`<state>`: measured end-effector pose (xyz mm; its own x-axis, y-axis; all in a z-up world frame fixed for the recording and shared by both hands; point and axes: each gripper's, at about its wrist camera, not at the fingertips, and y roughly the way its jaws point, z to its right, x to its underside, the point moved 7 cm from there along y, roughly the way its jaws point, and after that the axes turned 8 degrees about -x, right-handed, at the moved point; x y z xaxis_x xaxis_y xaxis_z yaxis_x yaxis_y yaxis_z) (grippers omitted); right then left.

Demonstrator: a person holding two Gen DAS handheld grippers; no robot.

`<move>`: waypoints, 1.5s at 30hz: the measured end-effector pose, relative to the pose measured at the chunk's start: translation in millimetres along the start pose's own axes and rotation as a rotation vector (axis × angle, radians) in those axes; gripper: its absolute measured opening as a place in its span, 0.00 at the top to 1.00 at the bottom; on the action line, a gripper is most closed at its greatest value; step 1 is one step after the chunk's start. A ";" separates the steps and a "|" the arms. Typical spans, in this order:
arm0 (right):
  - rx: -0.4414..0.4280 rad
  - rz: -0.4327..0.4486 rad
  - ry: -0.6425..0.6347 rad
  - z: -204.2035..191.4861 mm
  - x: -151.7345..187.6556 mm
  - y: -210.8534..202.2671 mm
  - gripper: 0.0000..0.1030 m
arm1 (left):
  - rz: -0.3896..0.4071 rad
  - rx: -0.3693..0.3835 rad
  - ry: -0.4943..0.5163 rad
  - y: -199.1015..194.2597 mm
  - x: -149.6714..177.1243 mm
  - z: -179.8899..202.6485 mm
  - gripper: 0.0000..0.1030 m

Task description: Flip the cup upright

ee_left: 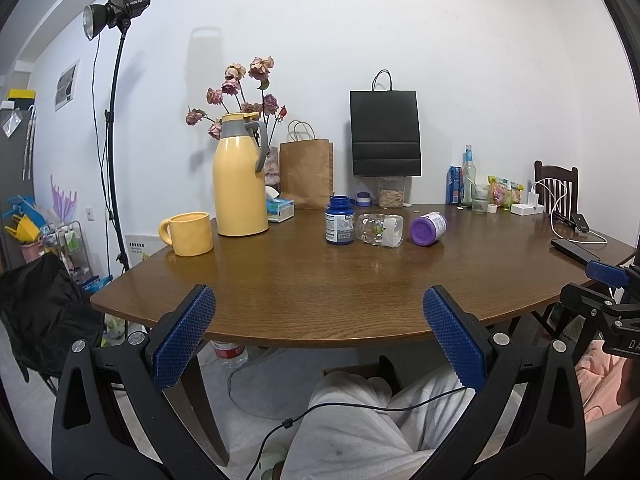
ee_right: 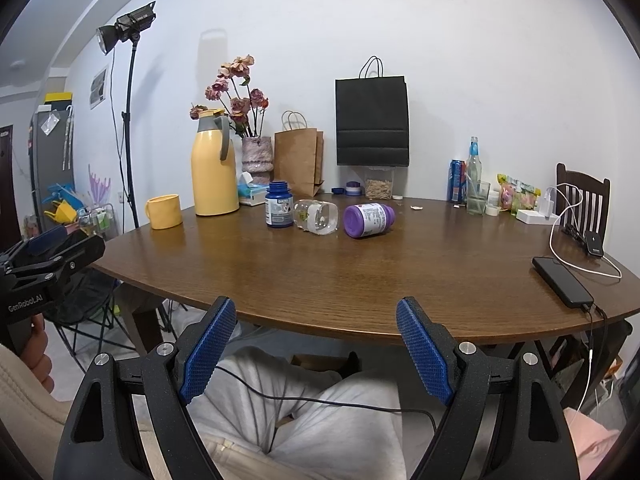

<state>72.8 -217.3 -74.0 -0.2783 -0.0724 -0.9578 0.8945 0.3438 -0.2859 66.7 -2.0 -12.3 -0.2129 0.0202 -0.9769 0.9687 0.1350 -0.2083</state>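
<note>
Both grippers held low at the near edge of the wooden table [ee_left: 320,292], above the lap, well apart from everything on it. Left gripper [ee_left: 318,336]: jaws spread wide, blue pads empty. Right gripper [ee_right: 316,346]: likewise wide apart, nothing between the pads.

Clear cup [ee_left: 380,231] lying on its side near the table's middle, between an upright blue bottle [ee_left: 339,220] with no cap and a purple bottle [ee_left: 428,229] also tipped over. Mouth of the cup apparently turned toward the purple bottle, though hard to be sure through the clear wall; something small and greenish visible inside. Just beside the blue bottle, possibly touching.

Further left: yellow mug [ee_left: 188,233] upright, tall yellow thermos jug [ee_left: 240,176] behind it, dried roses [ee_left: 240,92] behind the jug, tissue box [ee_left: 280,208] at the jug's right. At the back by the wall: brown paper bag [ee_left: 306,174], black paper bag [ee_left: 385,132]. Far right: black phone [ee_right: 562,282] flat near the table edge with a cable plugged in, white charger [ee_right: 534,214] beside a dark chair [ee_right: 584,196].
</note>
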 end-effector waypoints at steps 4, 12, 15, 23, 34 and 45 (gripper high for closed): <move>-0.005 -0.003 0.000 0.7 -0.1 0.6 0.16 | 0.001 0.000 0.001 -0.1 0.0 0.0 0.00; -0.007 -0.004 0.001 1.0 -0.5 1.0 0.16 | 0.000 0.000 0.000 -0.1 -0.1 -0.1 0.00; -0.011 -0.007 0.003 0.9 -0.3 1.2 0.16 | 0.000 0.000 0.000 0.0 -0.3 -0.2 0.00; -0.014 -0.014 0.021 4.3 1.1 4.0 0.16 | -0.004 0.004 0.000 1.7 1.7 0.5 0.00; -0.094 -0.050 -0.051 -1.5 -33.4 55.9 0.16 | 0.023 0.049 -0.019 42.3 -24.8 14.0 0.00; -0.129 -0.127 -0.087 31.8 -71.5 138.1 0.16 | -0.110 0.195 -0.070 136.6 -56.1 40.4 0.00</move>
<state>227.3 -194.4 -46.0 -0.3496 -0.2013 -0.9150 0.8003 0.4437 -0.4034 216.1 -24.7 12.1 -0.3158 -0.0535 -0.9473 0.9479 -0.0614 -0.3125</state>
